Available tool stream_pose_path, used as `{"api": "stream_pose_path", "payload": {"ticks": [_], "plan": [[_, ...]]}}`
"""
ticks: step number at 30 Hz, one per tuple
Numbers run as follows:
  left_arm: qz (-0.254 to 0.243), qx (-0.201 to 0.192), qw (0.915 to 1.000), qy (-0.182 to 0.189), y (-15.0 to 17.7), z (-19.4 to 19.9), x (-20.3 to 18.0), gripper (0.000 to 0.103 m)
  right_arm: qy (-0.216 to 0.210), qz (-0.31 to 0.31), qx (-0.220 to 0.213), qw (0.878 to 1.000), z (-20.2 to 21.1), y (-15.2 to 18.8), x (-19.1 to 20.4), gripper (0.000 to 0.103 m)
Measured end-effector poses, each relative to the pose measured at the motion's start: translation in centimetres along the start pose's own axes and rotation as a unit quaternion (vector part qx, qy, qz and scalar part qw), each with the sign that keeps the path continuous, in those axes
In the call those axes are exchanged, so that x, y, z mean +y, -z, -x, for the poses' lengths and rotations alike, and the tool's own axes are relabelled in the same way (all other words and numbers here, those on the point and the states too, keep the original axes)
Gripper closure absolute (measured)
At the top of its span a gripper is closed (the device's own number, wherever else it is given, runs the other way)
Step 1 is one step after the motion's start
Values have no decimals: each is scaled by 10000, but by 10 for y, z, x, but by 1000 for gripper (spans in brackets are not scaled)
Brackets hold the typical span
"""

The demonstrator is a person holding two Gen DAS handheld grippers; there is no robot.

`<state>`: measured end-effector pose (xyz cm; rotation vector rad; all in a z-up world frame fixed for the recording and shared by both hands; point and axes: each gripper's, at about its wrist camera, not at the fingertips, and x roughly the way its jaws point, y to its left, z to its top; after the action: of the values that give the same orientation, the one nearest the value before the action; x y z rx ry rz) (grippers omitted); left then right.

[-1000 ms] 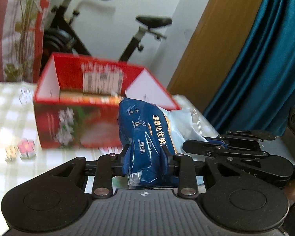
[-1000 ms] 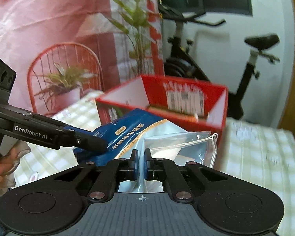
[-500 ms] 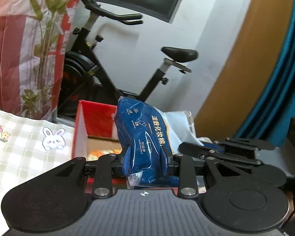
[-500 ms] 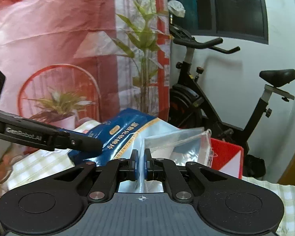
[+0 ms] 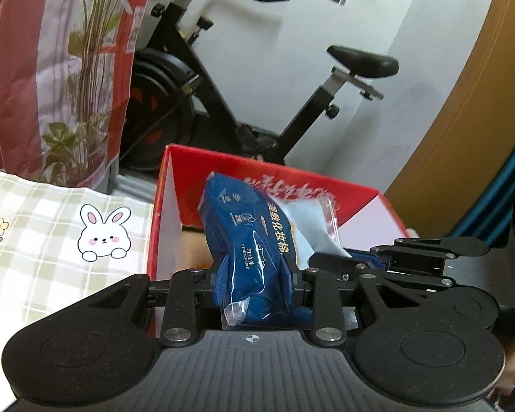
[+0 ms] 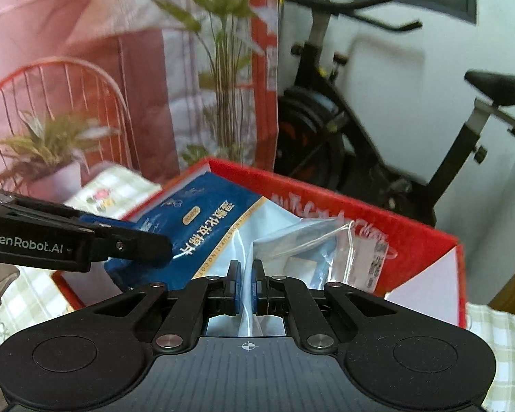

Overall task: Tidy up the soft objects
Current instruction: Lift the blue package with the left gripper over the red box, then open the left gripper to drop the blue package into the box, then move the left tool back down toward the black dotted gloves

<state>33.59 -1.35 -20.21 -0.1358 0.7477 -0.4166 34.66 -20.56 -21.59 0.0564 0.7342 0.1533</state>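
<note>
Now both packets (image 5: 254,250) hang over red box (image 5: 329,185).

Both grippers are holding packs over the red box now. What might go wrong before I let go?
1. The right gripper pinches only a thin fold of the clear plastic bag; the slick film may slip out early.
2. The left gripper clamps the blue cotton pad pack near its lower end, so it may tip on release and lean on the red box wall.
3. The two packs overlap, so releasing one may drag the other.
</note>
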Motion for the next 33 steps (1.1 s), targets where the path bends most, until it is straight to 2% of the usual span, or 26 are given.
{"api": "stream_pose_path", "payload": {"ticks": [3,4,7,9,11,15,16,18,20,23,33], "plan": [[-180,66,9995,-249,2,-5,-2,66,223,46,353,9991,-15,2,1,91],[-252,64,9992,-302,3,-5,-2,62,356,0,451,9983,-18,4,0,90],[-435,34,9982,-405,3,-3,-4,53,736,-173,660,9950,-26,6,-4,75],[-510,9,9979,-412,3,1,-6,52,887,-272,698,9932,-24,8,-6,53],[-548,-2,9976,-429,3,6,-8,51,1072,-329,666,9915,-17,12,-10,42],[-600,-98,9971,-467,5,21,-15,42,1240,-374,535,9901,2,15,-13,30],[-632,-122,9968,-478,6,25,-17,37,1244,-406,508,9901,6,15,-15,27],[-720,-173,9961,-487,7,34,-22,30,1253,-504,365,9902,20,16,-16,10],[-749,-192,9960,-444,7,44,-26,9,1288,-635,168,9895,37,19,-17,2],[-622,-364,9966,-405,10,64,-29,0,1346,-838,-1,9874,59,22,-17,0],[-779,-468,9934,-701,31,112,-42,0,1335,-986,-466,9850,124,48,2,0]]}}
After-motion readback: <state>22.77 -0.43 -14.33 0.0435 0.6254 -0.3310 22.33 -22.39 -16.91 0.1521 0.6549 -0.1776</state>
